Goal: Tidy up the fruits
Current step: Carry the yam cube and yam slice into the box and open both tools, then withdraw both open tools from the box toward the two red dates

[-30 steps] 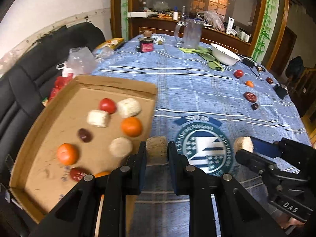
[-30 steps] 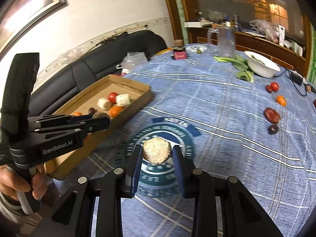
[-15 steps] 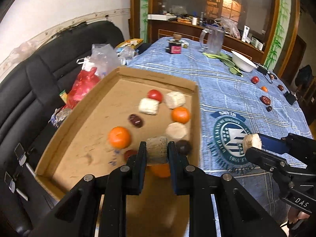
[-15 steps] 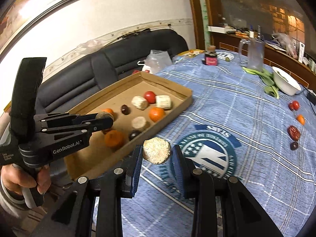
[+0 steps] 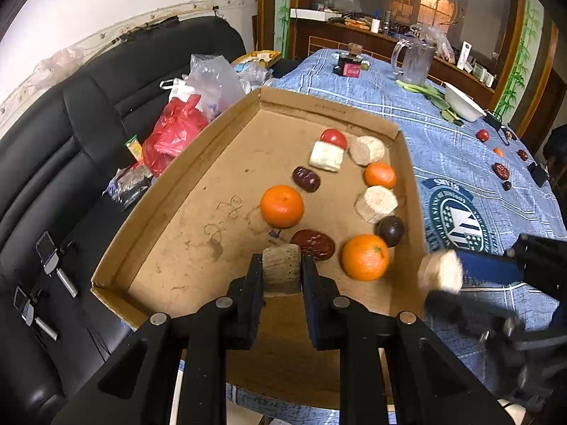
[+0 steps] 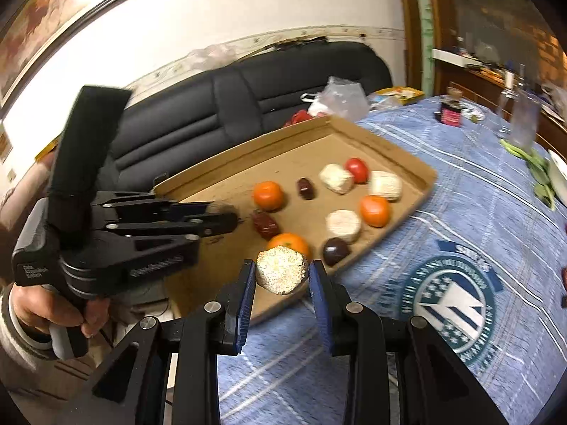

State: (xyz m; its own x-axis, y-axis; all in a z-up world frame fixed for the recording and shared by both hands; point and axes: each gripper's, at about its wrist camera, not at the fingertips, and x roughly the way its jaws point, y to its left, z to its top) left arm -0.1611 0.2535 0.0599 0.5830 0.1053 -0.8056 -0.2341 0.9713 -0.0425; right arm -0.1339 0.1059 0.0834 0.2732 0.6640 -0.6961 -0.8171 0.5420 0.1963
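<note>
The left gripper [image 5: 282, 272] pinches a pale cut chunk [image 5: 281, 265] above the cardboard tray [image 5: 149, 212], whose bare floor lies open to its left. Just ahead sit a dark date [image 5: 313, 244] and an orange [image 5: 365, 257]. The right gripper [image 6: 282, 276] clamps another chunk [image 6: 281, 269] (speckled face) over the tray's near rim.

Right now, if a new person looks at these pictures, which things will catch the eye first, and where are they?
The cardboard tray at the table's edge, beside the black sofa, holds oranges, pale cut chunks, dark dates and a tomato. Above it, the left gripper and right gripper each pinch another pale chunk. Further fruits lie far across the blue tablecloth.
</note>
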